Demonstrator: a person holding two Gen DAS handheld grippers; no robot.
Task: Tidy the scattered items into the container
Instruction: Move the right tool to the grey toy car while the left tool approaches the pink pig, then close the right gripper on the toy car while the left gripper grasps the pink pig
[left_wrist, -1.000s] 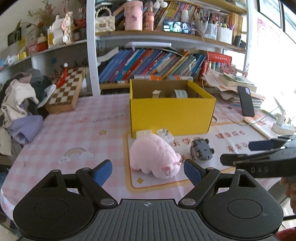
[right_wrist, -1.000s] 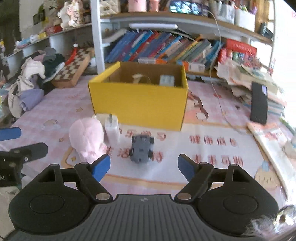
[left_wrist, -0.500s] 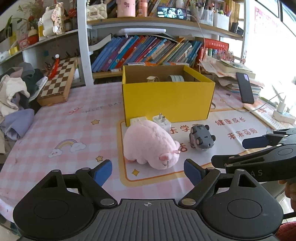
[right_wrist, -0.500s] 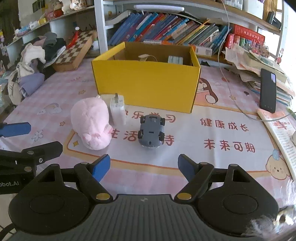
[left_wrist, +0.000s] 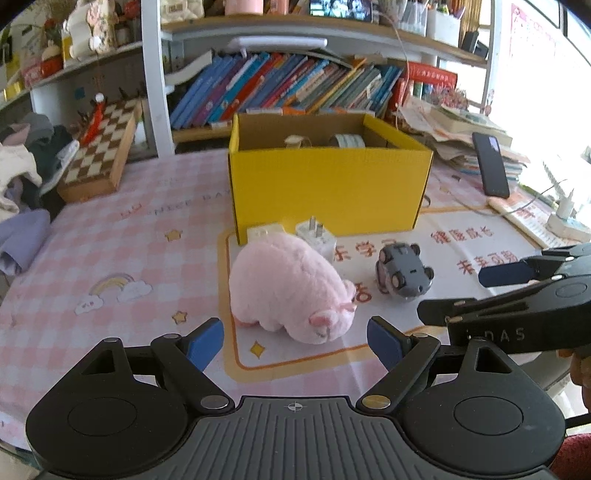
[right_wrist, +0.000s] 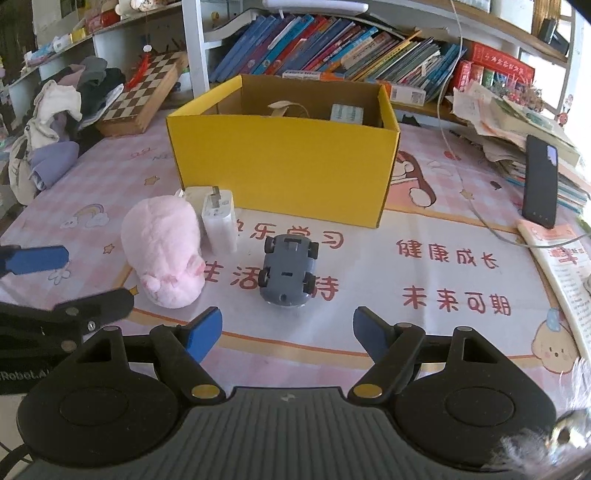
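A pink plush pig (left_wrist: 290, 286) (right_wrist: 164, 251) lies on the table mat in front of the yellow cardboard box (left_wrist: 328, 186) (right_wrist: 284, 166). A white charger plug (left_wrist: 317, 238) (right_wrist: 219, 221) stands behind the pig, next to a second white block (left_wrist: 263, 232). A grey toy car (left_wrist: 402, 275) (right_wrist: 290, 271) lies upside down, wheels up, right of the pig. The box holds a tape roll (left_wrist: 347, 140) and another small item. My left gripper (left_wrist: 295, 341) is open and empty just before the pig. My right gripper (right_wrist: 288, 332) is open and empty just before the car.
A black phone (right_wrist: 541, 182) leans on a paper stack at the right. A cable (right_wrist: 476, 206) runs across the mat. A chessboard (left_wrist: 99, 147) and a clothes pile (right_wrist: 55, 125) sit at the left. Bookshelves (left_wrist: 288, 88) stand behind the box.
Both grippers have moved forward and lower toward the table; the pig and the car appear larger and closer. Both stay open. The objects have not moved.
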